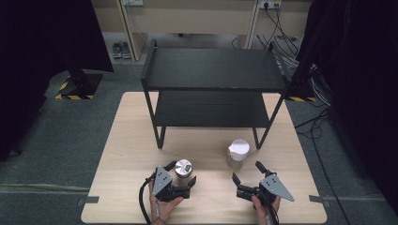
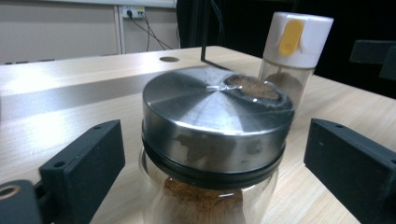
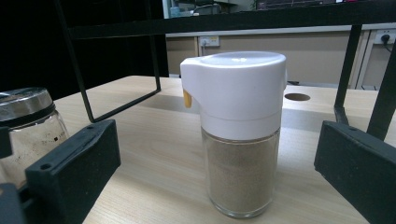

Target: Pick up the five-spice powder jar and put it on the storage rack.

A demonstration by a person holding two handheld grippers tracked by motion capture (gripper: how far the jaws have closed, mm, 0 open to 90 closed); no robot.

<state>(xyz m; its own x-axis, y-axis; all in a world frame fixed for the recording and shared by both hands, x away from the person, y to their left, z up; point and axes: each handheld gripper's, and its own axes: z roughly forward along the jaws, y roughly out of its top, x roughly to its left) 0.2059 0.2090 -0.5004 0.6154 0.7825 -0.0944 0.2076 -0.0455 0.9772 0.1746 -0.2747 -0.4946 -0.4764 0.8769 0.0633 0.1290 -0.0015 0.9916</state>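
The left claw (image 1: 184, 178) is wide open around the upright metal-lid jar (image 1: 183, 168) on the table (image 1: 126, 140). The right claw (image 1: 246, 172), open and empty, faces the white-lid jar (image 1: 238, 152) just ahead.

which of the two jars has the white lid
The jar in front of the right gripper, holding pale powder; the other jar, between the left gripper's jaws, has a metal lid.

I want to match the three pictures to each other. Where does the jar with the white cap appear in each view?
High view: the white-capped jar stands right of centre, just ahead of the right gripper.
Left gripper view: upper right, behind the steel-lidded jar.
Right gripper view: centre, between the open jaws.
Shared landmark: the black shelf rack on the table.
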